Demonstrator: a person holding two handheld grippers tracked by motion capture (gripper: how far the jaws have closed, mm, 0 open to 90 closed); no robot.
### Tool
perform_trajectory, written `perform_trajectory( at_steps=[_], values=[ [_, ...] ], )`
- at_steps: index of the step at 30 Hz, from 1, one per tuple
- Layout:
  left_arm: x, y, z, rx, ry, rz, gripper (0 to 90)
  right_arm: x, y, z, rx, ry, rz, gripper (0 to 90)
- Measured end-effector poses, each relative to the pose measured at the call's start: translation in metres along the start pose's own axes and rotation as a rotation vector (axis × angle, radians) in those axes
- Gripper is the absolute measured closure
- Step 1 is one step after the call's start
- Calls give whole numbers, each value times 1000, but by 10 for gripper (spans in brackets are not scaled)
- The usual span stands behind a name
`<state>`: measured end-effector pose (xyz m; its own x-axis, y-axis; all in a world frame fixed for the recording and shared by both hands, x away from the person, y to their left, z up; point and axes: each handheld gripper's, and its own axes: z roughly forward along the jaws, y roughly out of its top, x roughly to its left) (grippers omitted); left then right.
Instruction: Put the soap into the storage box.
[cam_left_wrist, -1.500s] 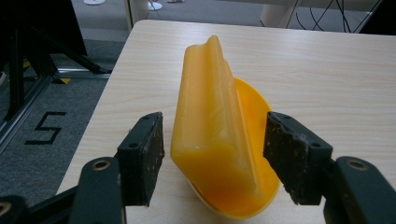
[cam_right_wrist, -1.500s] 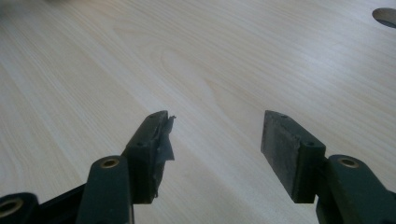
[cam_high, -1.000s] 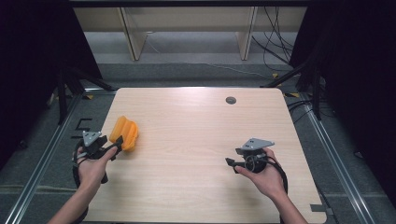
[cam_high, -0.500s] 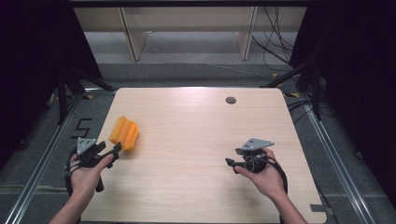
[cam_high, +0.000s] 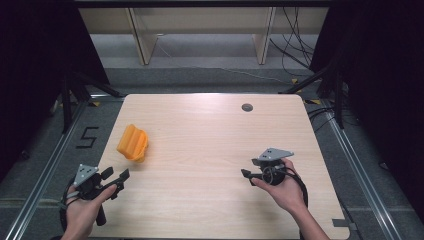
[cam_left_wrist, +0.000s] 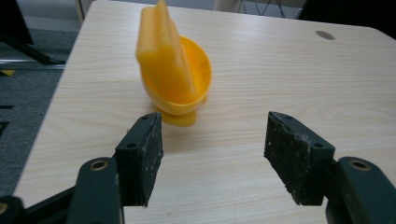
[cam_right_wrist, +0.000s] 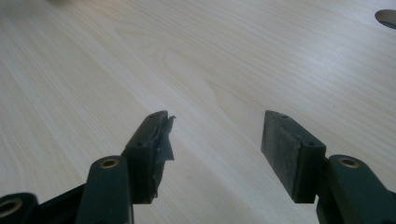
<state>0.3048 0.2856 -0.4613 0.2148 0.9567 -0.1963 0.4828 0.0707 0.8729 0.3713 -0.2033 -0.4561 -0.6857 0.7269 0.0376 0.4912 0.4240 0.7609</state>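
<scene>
Orange bowl (cam_left_wrist: 180, 79) is lying ahead of the left gripper (cam_left_wrist: 212, 161), slightly left of its wide, empty jaws; right gripper (cam_high: 248, 174) is sitting well apart.

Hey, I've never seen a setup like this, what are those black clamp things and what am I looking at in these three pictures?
No robot here: a person sits at a wooden table and holds a hand-held tool with two black jaws in each hand. The wide picture comes from a fixed camera above, looking down; the left gripper is at the lower left, the right gripper at the lower right. The other two pictures come from small cameras riding on each tool, looking out between its own jaws.

On the table stands an orange plastic object, a small footed bowl with a folded orange piece standing in it. Near the far edge is a small dark round hole.

Nothing is held. Both grippers are open and empty. The left one points at the orange object but does not touch it; the right one faces bare wood.
</scene>
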Motion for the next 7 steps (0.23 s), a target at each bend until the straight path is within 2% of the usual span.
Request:
perform_trajectory(
  at_steps=[1, 2, 4, 7],
  values=[
    [-2, 0, 0, -5, -6, 14, 366, 1, 0, -1, 10, 2, 7, 424],
    [-4, 1, 2, -15, -14, 22, 367, 0, 0, 0, -3, -2, -19, 423],
    [-7, 1, 4, -12, -29, 39, 370, 0, 0, 0, -4, 8, -25, 422],
    [-10, 0, 6, -6, -40, 61, 371, -1, 1, 0, -13, 3, -18, 421]
  ],
)
